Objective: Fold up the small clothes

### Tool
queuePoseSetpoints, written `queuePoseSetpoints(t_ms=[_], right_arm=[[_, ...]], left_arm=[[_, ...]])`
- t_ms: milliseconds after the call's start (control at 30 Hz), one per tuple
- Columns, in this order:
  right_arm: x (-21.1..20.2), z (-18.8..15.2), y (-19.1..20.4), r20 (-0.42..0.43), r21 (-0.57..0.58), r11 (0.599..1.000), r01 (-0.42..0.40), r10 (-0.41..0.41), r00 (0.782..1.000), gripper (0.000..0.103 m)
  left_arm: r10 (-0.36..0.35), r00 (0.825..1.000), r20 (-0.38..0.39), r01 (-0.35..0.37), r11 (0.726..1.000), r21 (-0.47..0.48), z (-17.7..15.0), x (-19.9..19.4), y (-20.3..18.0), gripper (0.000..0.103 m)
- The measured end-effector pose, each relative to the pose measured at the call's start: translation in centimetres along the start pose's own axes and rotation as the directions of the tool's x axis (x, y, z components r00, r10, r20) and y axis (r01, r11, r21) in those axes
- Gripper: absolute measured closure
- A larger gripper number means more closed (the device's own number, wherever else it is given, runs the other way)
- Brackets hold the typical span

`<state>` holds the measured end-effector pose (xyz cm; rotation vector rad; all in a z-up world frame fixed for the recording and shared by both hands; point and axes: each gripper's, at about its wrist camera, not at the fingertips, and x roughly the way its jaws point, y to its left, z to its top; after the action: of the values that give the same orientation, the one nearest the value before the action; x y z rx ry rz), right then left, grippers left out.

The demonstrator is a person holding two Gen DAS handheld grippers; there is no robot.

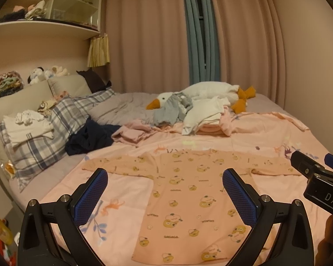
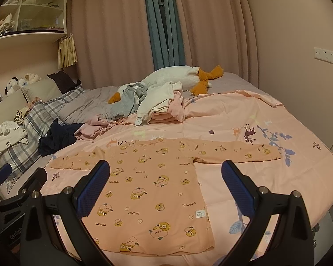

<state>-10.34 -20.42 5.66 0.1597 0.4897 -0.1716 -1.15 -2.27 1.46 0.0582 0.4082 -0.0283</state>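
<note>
In the left wrist view, the left gripper (image 1: 165,190) stood wide open over a peach long-sleeved top (image 1: 188,201), its blue-padded fingers (image 1: 91,197) holding nothing. The top lay flat with both sleeves spread on a pink bedsheet (image 1: 266,137) printed with animals and leaves, and its cartoon print carried the repeated word "GAGAGA". To the right of the top the right gripper (image 1: 317,168) came into frame, its black body lettered "DAS" before the edge cut it off; from this view I could not tell its opening. Beyond the top sat a heap of unfolded clothes (image 1: 199,115) against a white goose plush (image 1: 206,93), with a dark navy garment (image 1: 91,137) and a plaid pillow (image 1: 44,128) off to the top's left, pink curtains (image 1: 144,33) behind them and wall shelves (image 1: 44,4) above the pillow. In the right wrist view, the right gripper (image 2: 165,188) likewise hovered wide open and empty above the same top (image 2: 151,190), where "GAGAGA" read clearly in several places and a small white tag (image 2: 199,213) showed near the hem, its print too small to read. Left of the top, part of the left gripper (image 2: 17,181) was visible with "GenRob" lettering. A white socket strip (image 2: 328,56) sat on the wall to the top's far right.
</note>
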Motion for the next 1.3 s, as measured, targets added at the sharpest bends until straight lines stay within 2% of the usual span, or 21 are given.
queuePoseSetpoints(t_ms=[1300], right_arm=[[-0.59, -0.16, -0.61, 0.025, 0.011, 1.0, 0.02, -0.021, 0.999, 0.002]], left_arm=[[0.026, 1.0, -0.011, -0.026, 1.0, 0.004, -0.4, -0.02, -0.3, 0.0]])
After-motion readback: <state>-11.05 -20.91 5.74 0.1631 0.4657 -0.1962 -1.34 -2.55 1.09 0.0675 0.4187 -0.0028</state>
